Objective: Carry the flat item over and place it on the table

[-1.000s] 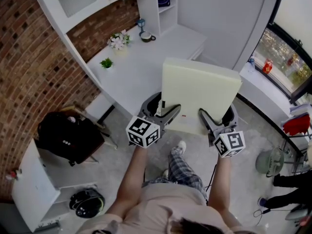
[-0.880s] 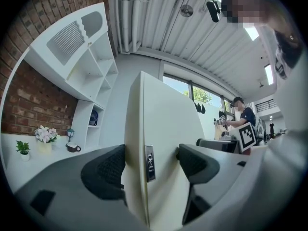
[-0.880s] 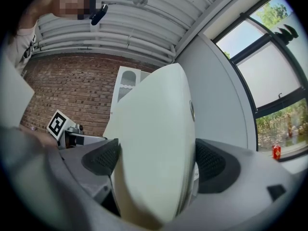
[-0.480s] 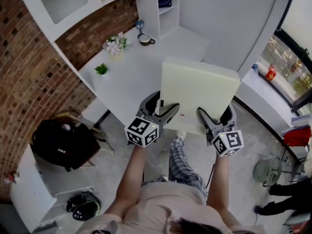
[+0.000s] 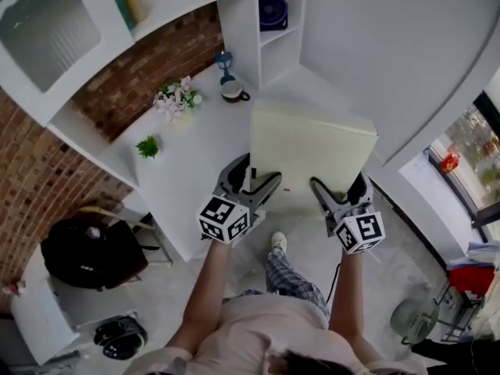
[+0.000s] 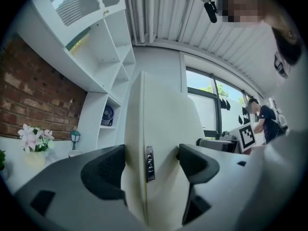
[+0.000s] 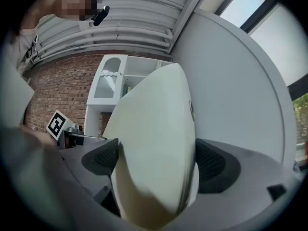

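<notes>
A pale cream flat cushion (image 5: 308, 153) is held level in the air over the near corner of the white table (image 5: 199, 143). My left gripper (image 5: 251, 187) is shut on its near left edge, with the zipper pull (image 6: 149, 163) between the jaws. My right gripper (image 5: 337, 194) is shut on the near right edge. In the left gripper view the cushion (image 6: 161, 143) stands edge-on between the black pads (image 6: 106, 170). The right gripper view shows the cushion (image 7: 154, 148) filling the gap between the pads (image 7: 211, 165).
On the table's far side stand a small green plant (image 5: 147, 146), a flower pot (image 5: 176, 98), a blue lamp (image 5: 225, 61) and a cup (image 5: 232, 91). A white shelf unit (image 5: 273, 22) rises behind. A black bag (image 5: 90, 250) sits on a chair at left.
Both grippers have carried the cushion forward toward the table and shelf; the table now lies closer beneath it. The grips are unchanged.
</notes>
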`<act>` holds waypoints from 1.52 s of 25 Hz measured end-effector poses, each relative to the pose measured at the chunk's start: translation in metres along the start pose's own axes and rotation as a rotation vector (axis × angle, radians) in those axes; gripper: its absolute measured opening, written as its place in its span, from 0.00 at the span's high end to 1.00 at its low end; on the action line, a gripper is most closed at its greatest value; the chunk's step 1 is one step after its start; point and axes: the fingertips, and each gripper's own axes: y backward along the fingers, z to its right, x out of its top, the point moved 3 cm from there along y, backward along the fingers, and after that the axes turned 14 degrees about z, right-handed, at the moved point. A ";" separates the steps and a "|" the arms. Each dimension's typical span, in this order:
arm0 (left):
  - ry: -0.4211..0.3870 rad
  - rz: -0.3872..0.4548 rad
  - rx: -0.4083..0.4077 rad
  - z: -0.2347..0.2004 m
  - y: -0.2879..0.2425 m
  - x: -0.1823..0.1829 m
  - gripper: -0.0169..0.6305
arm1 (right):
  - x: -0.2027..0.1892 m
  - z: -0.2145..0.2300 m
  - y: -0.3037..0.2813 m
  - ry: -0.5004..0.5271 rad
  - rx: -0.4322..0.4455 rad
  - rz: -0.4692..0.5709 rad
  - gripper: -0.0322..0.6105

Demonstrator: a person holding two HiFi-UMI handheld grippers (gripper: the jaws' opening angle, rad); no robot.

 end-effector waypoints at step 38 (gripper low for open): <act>0.129 -0.213 0.171 -0.174 -0.183 -0.107 0.45 | -0.144 0.170 -0.196 -0.167 0.025 -0.296 0.18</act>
